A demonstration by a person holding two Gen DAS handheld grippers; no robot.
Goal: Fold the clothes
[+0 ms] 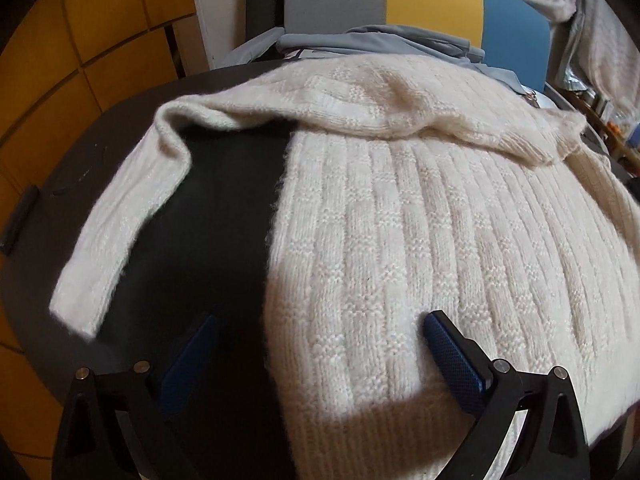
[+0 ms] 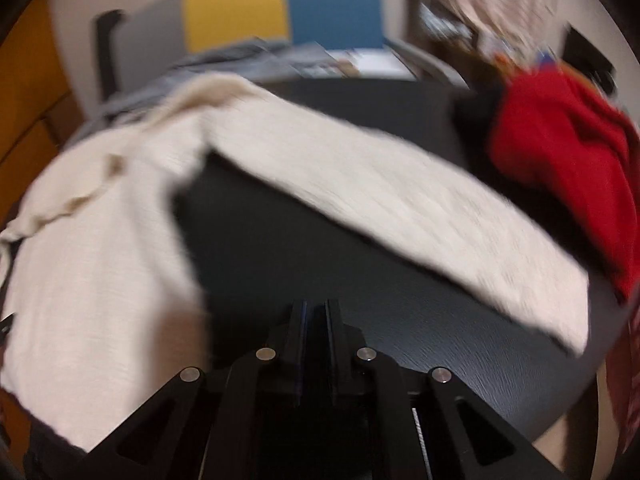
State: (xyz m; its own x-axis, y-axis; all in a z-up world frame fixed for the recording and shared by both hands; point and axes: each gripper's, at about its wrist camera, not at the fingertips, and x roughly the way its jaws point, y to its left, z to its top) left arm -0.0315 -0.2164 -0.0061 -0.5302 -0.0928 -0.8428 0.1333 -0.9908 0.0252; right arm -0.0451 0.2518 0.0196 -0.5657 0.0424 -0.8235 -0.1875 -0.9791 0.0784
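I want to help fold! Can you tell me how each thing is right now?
Cream sweater: spread flat on the dark table, unfolded, sleeves out to both sides.
Left gripper: open, fingers straddling the sweater's edge.
Right gripper: shut, holding nothing.
Red garment: crumpled in a heap.
Grey clothes: piled at the table's far edge.

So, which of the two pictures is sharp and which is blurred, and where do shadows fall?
Left wrist view: sharp, the knit ribs of the cream sweater read clearly; a shadow darkens its near hem around the open left gripper; the fisheye bends the dark table edge. Right wrist view: motion blur smears the sweater and red garment; only the right gripper, jaws nearly together, looks fairly crisp.
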